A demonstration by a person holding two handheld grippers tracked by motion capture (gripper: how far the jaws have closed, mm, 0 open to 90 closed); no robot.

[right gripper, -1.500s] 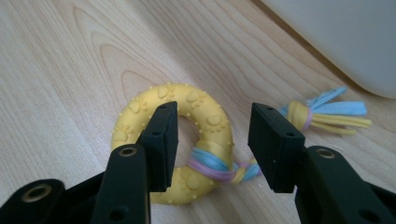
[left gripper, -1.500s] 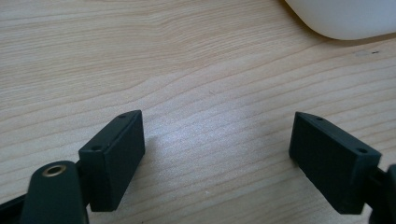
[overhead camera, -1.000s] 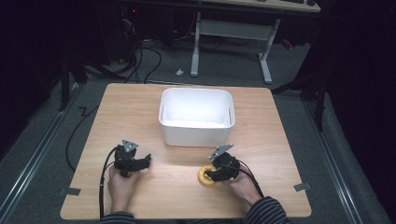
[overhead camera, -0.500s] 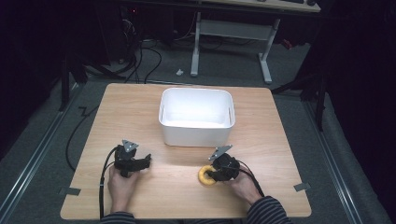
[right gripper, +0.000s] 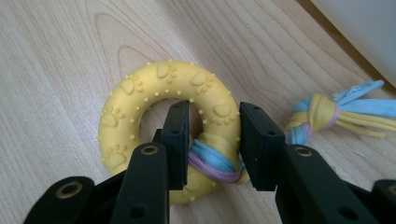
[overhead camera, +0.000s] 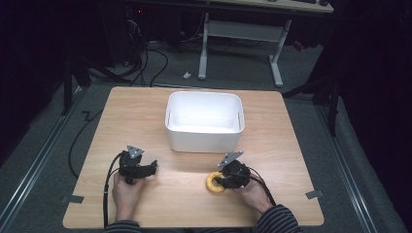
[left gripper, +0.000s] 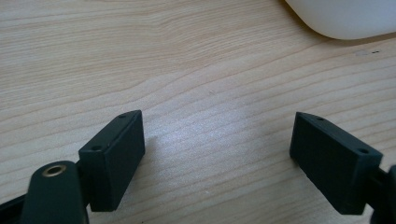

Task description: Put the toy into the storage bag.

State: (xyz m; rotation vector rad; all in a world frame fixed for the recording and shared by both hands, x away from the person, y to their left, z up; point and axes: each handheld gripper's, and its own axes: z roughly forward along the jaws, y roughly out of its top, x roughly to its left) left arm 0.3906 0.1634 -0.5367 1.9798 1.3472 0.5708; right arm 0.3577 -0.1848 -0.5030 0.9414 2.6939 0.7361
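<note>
Right gripper [right gripper: 212,140] clamps a yellow ring toy [right gripper: 140,93] on the wooden table [overhead camera: 145,111]; left gripper [left gripper: 217,158] gapes empty; white bin [overhead camera: 204,121] sits beyond.

One yellow ring toy [right gripper: 159,121] (rope knotted on), one white bin [overhead camera: 204,121], two grippers.

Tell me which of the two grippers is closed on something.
The right gripper: its jaws have just closed on the yellow ring toy, one inside the hole, one outside. The left gripper stands open over bare table.
</note>
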